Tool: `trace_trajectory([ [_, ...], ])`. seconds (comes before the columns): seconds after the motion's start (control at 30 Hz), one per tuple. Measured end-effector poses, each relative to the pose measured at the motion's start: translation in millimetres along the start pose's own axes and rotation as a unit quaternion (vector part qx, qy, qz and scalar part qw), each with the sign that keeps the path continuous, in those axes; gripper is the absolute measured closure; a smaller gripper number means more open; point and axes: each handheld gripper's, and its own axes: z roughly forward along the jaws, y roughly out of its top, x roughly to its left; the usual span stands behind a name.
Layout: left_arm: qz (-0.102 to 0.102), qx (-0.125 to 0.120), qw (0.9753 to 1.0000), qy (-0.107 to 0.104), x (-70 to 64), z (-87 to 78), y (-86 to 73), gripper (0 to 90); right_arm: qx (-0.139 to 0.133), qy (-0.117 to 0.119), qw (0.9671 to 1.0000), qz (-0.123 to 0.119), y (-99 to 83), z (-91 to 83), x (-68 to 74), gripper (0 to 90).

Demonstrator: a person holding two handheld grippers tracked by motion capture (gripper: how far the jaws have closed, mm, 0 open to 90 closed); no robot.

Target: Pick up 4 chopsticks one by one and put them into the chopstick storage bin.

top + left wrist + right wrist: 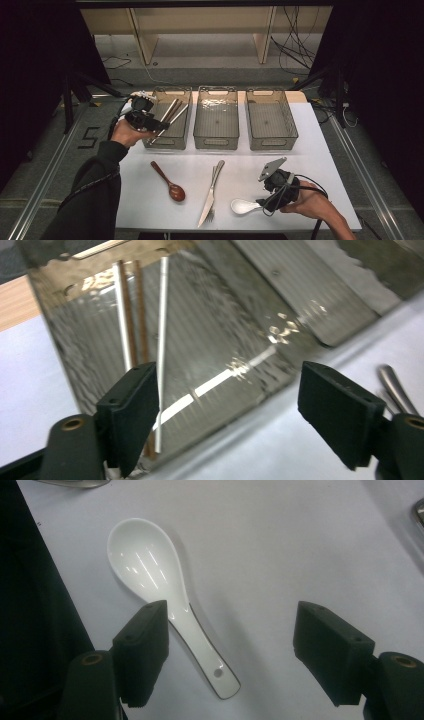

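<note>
In the high view, the left hand-held gripper [150,121] hangs over the near left corner of the left bin [182,141], at about ten o'clock on the table [325,150]. Chopsticks [172,112] lie slanted inside that bin. The right hand-held gripper [267,200] sits at about five o'clock, just beside the white spoon [243,206]. A wooden spoon [170,183] and a knife [212,192] lie between them, and two more bins [216,125] stand to the right.

In the left gripper view, the jaws stand wide apart and hold nothing; the chopsticks [161,350] rest in the bin [250,330] beyond them.

In the right gripper view, the jaws are spread wide and empty, with the white spoon [165,595] lying flat between them, its handle toward six o'clock near the left jaw.
</note>
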Motion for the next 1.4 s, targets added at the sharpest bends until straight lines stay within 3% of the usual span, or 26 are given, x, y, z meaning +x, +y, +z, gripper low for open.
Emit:
trace_trajectory([
  [0.2, 0.023, -0.016, 0.9994, -0.023, -23.7, -13.9, -14.3, 19.7, 0.003, 0.002, 1.0000, -0.005, 0.3, 1.5, 1.0, 31.2],
  [0.33, 0.039, -0.020, 0.9987, -0.026, -36.2, -19.3, -18.9, 18.5, 0.008, 0.005, 0.9999, -0.006, 0.3, 2.5, 2.1, 31.2],
  [0.5, 0.053, -0.014, 0.9977, -0.041, -51.3, -20.4, -26.7, 17.7, 0.010, 0.008, 0.9999, -0.010, 0.7, 4.0, 3.7, 31.2],
  [0.8, 0.070, -0.005, 0.9961, -0.054, -66.4, -18.2, -45.4, 16.8, 0.017, 0.013, 0.9996, -0.017, 1.0, 9.9, 5.7, 31.3],
  [1.4, 0.080, -0.005, 0.9935, -0.080, -90.6, -18.8, -83.2, 15.9, 0.031, 0.016, 0.9991, -0.025, 1.3, 16.2, 8.4, 31.4],
])
